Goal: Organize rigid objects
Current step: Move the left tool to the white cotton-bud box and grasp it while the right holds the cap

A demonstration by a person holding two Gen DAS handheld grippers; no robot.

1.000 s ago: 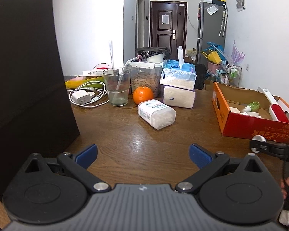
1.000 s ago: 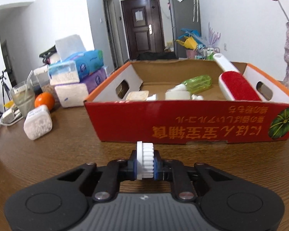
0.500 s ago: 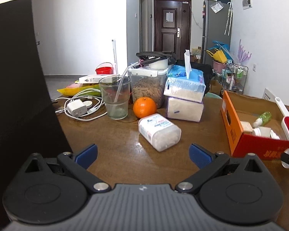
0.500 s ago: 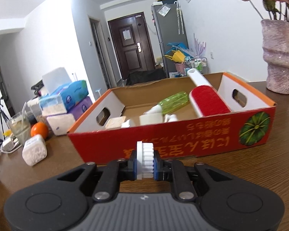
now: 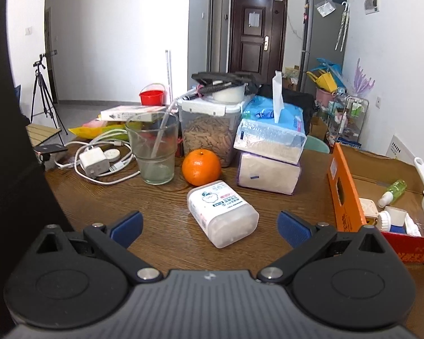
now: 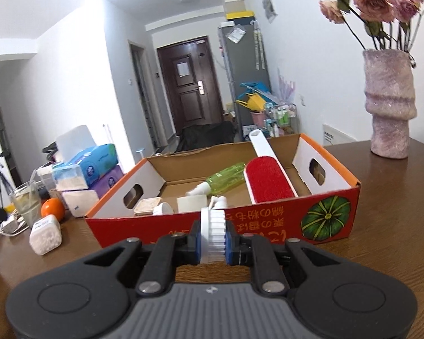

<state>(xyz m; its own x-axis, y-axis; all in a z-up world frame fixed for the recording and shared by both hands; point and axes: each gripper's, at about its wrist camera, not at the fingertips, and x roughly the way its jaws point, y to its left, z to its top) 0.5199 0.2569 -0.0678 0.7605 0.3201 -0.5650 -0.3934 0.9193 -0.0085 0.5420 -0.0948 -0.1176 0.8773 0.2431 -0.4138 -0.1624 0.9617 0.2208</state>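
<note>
My right gripper (image 6: pixel 213 240) is shut on a white ridged disc (image 6: pixel 213 230), held just in front of and slightly above the near wall of a red and orange cardboard box (image 6: pixel 268 226). Inside the box lie a red lint brush (image 6: pixel 268 180), a green spray bottle (image 6: pixel 226 179) and small white items. My left gripper (image 5: pixel 209 225) is open above the table. A white cotton-swab box (image 5: pixel 222 216) lies flat between and just beyond its blue pads. The cardboard box (image 5: pixel 344 195) sits to its right.
Behind the swab box stand an orange (image 5: pixel 201 166), a glass with a straw (image 5: pixel 154 152), a food jar (image 5: pixel 209 132), stacked tissue packs (image 5: pixel 268 141) and a charger with cables (image 5: pixel 94 161). A black object (image 5: pixel 14 141) fills the left. A vase of flowers (image 6: pixel 390 107) stands at the right.
My left gripper has advanced toward the swab box, and the black object has slid to the left edge. My right gripper has risen with the disc, showing more of the box's inside.
</note>
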